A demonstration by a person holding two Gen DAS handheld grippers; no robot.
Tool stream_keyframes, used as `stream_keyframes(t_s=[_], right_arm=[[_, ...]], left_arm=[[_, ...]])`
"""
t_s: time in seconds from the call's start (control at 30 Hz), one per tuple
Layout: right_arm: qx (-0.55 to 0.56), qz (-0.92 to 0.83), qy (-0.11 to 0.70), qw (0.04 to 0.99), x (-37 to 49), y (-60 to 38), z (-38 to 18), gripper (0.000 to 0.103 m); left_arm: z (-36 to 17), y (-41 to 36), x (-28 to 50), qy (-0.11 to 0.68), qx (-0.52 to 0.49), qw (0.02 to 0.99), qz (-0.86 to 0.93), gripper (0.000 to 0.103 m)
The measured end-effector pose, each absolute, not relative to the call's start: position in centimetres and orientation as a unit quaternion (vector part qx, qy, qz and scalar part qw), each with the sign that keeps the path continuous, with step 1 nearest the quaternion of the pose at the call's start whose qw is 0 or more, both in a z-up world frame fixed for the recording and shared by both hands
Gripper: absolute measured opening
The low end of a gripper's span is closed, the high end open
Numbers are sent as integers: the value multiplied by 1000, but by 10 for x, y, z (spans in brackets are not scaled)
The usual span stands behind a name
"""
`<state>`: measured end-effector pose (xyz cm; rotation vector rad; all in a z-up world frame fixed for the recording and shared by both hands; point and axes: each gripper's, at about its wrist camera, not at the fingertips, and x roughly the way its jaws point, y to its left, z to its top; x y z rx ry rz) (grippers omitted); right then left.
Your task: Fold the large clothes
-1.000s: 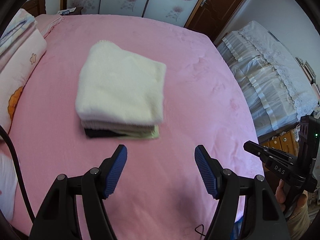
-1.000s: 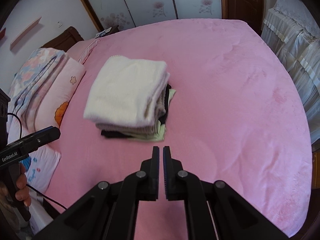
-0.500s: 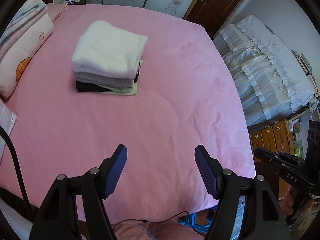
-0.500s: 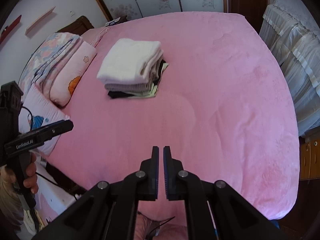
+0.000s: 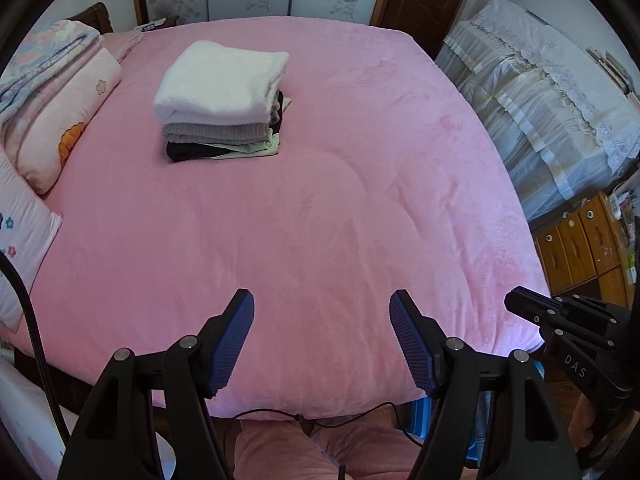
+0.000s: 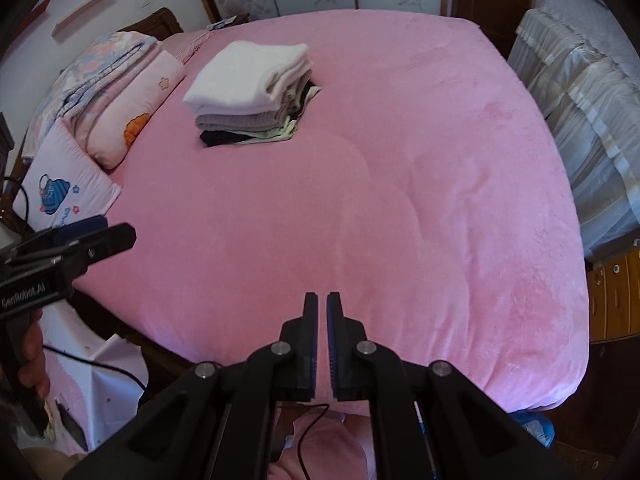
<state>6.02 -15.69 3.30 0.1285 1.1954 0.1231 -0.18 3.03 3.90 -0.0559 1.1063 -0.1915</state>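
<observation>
Both grippers hang over the near edge of the bed covered in a fuzzy pink blanket, nothing in either. The left gripper has its blue ribbed fingers spread wide, just blanket between them. The right gripper has its fingers pressed together, only a thin slit showing, pinching nothing. Bare pink plush runs well ahead of both sets of fingers. Far beyond the fingertips and off to the left sits the neat stack of folded clothes: fluffy white piece on top, grey knit under it, then pale green and black at the bottom. Left of that stack, pink cartoon-print pillows line the bed's edge.
</observation>
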Motion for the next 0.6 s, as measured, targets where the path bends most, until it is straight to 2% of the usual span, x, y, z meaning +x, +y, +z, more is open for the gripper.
stream_keyframes(t_s=[0.37, 0.47, 0.5, 0.53, 0.6], right_arm=[[83, 10, 559, 825, 53, -164, 17, 5], [72, 6, 544, 836, 53, -161, 23, 20], [70, 4, 537, 840, 52, -160, 26, 29], [68, 2, 528, 846, 52, -159, 29, 34], [64, 4, 517, 854, 53, -157, 35, 35]], left_arm=[[17, 26, -6, 522, -32, 852, -28, 69], [17, 25, -3, 523, -38, 851, -19, 69], [17, 26, -3, 523, -43, 851, -18, 69], [16, 24, -2, 524, -46, 850, -16, 69], [15, 23, -1, 525, -53, 849, -15, 69]])
